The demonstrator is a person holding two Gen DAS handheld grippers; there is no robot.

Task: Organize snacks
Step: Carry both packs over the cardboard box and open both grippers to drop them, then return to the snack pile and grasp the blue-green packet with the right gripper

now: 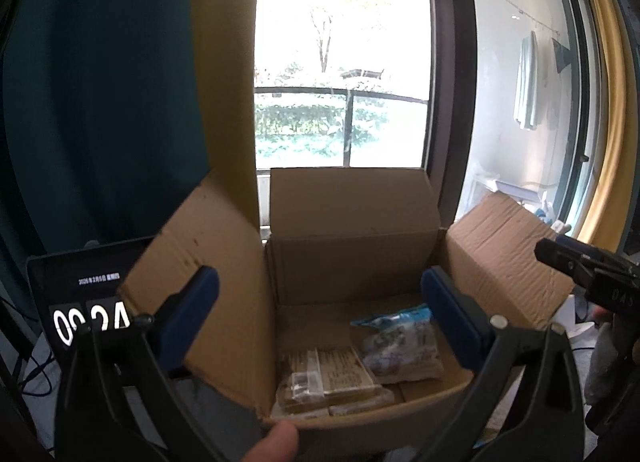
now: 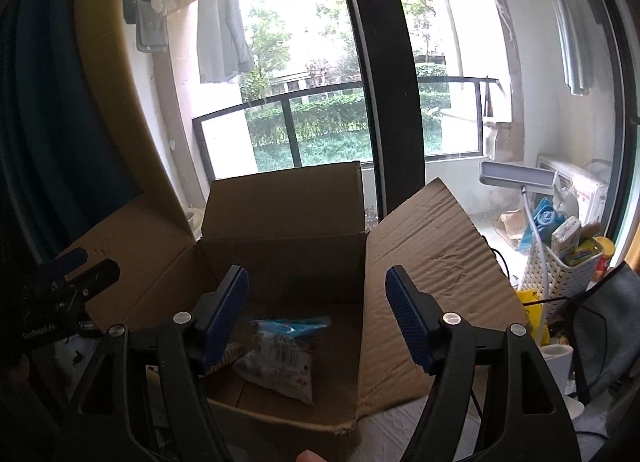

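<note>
An open cardboard box [image 1: 352, 262] [image 2: 280, 258] stands before both grippers, flaps spread. On its floor lie a brown flat snack pack [image 1: 332, 376] and a blue-and-white snack bag [image 1: 396, 342] [image 2: 280, 354]. My left gripper [image 1: 320, 314] hangs over the box's near edge, open wide, nothing between its blue pads. My right gripper [image 2: 316, 318] is also open above the box, the snack bag lying below and apart from its pads. Each gripper's tip shows at the edge of the other's view.
A tablet with a clock display [image 1: 80, 298] stands left of the box. To the right, a white basket [image 2: 560, 278] holds several snack items. A dark window frame [image 2: 384, 101] and glass rise behind the box. A fingertip [image 1: 276, 442] shows at the bottom.
</note>
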